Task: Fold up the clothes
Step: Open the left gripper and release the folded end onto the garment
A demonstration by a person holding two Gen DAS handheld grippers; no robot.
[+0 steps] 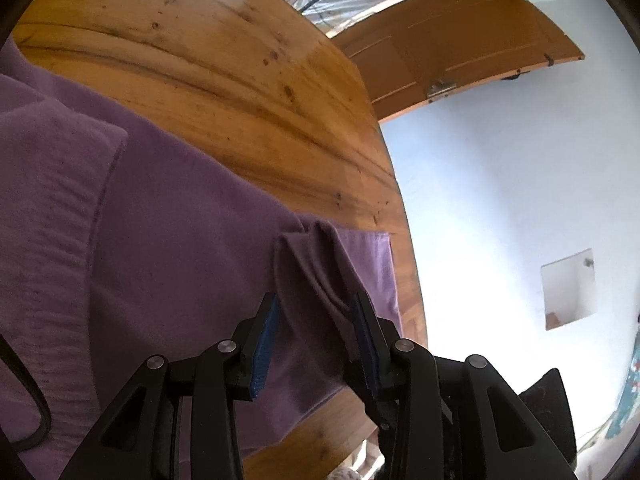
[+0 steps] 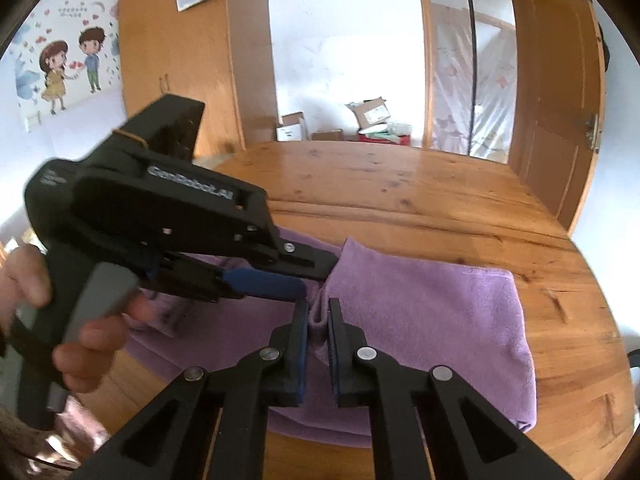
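Note:
A purple cloth (image 1: 180, 220) lies partly folded on a round wooden table (image 1: 240, 80). My left gripper (image 1: 314, 300) has a raised, bunched fold of it between its blue pads and holds it off the wood. In the right wrist view that left gripper (image 2: 316, 276) comes in from the left, gripped by a person's hand (image 2: 92, 340). Just below its tips, my right gripper (image 2: 318, 308) is shut on a narrow upright pinch of the same cloth (image 2: 432, 312). The rest of the cloth spreads flat to the right on the table (image 2: 400, 192).
The table's edge curves close on the right. A wooden door (image 2: 560, 120) stands behind it, a wardrobe (image 2: 176, 60) at the back left, and cardboard boxes (image 2: 372, 116) on the floor beyond. A black cable (image 1: 36, 400) loops over the cloth at lower left.

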